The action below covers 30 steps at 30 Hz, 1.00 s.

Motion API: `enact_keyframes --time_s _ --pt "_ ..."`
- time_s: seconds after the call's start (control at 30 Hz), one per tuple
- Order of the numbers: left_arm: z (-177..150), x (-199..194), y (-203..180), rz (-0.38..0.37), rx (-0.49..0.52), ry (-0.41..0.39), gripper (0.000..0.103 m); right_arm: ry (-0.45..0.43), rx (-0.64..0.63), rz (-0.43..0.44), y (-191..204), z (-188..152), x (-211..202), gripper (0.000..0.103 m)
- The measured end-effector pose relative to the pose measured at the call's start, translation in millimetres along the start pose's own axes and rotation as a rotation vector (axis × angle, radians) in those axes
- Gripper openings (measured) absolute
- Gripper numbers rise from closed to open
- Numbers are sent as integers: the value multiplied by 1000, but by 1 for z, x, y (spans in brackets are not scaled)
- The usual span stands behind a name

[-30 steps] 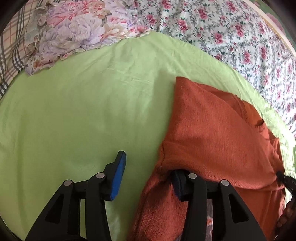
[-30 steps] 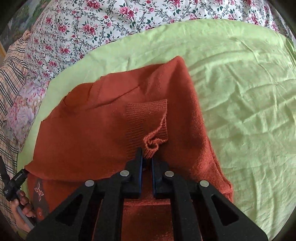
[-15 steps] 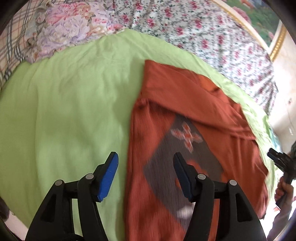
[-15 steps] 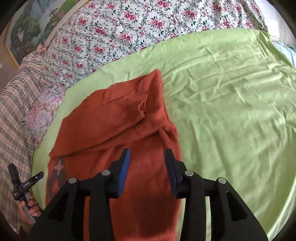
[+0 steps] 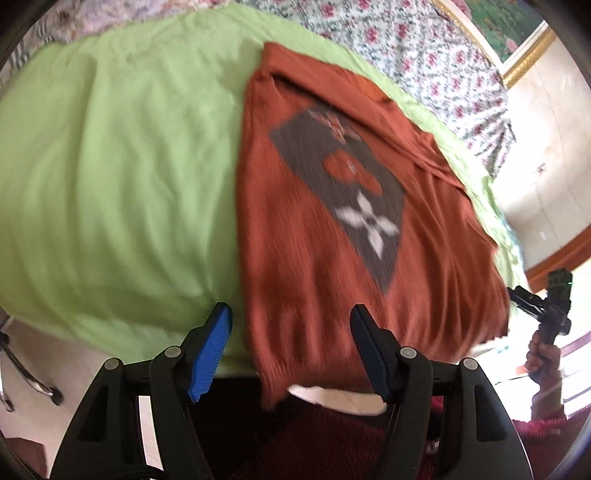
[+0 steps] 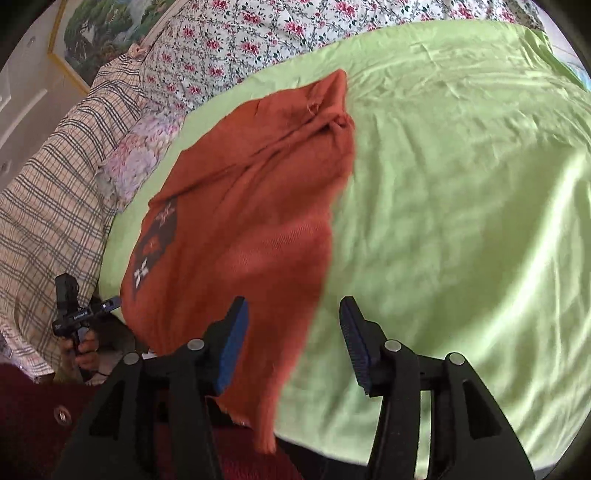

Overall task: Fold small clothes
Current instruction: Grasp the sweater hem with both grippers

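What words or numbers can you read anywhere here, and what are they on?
None can be read.
Other gripper: a small white label, too blurred to read.
Orange sweater: its grey patch has only flower shapes, no letters.
Green sheet and floral bedding: no writing.

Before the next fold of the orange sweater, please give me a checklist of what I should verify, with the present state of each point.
1. Left gripper open and holding nothing: ok.
2. Right gripper open and holding nothing: ok.
3. Sweater lies on the green sheet: ok.
4. Sleeves folded in over the body: ok; the bundle near the far end is bunched.
5. Near hem fully on the bed: not ok, it hangs over the edge.
6. Fabric flat without wrinkles: cannot tell, the pictures are blurred.
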<state>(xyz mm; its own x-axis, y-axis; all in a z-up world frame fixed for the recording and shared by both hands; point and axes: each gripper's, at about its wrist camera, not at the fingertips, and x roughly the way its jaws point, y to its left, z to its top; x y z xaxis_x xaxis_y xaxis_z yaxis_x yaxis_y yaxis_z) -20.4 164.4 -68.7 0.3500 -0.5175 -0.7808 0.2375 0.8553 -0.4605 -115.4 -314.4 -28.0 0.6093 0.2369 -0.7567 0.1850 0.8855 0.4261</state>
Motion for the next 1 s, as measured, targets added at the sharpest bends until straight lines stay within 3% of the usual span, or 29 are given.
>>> enact_keyframes --time_s 0.23,0.3,0.4,0.43,0.47,0.5,0.53,0.77,0.9,1.0 --pt "-12 8 1 -65 31 23 61 73 -25 161 -3 -37 -5 53" --pt "-11 9 -1 -54 54 24 53 88 -44 200 4 -41 3 53" --pt "-9 8 0 -22 84 23 27 83 -72 227 15 -43 16 52" --pt "-9 6 2 -27 86 21 14 73 -67 238 16 -43 18 47" --pt "-9 4 3 -42 84 14 10 65 -61 239 17 -41 20 30" --pt "-9 2 4 -43 84 6 8 63 -55 228 16 -41 21 20" --pt "-9 -1 3 -41 86 -6 6 73 -42 208 13 -41 23 8" --pt "-8 -17 0 -79 91 -67 5 62 -46 232 7 -60 -10 7" --pt "-5 -2 6 -99 85 -11 7 85 -29 248 4 -65 -5 7" --pt "-6 6 9 -122 75 30 15 109 -24 268 4 -62 5 10"
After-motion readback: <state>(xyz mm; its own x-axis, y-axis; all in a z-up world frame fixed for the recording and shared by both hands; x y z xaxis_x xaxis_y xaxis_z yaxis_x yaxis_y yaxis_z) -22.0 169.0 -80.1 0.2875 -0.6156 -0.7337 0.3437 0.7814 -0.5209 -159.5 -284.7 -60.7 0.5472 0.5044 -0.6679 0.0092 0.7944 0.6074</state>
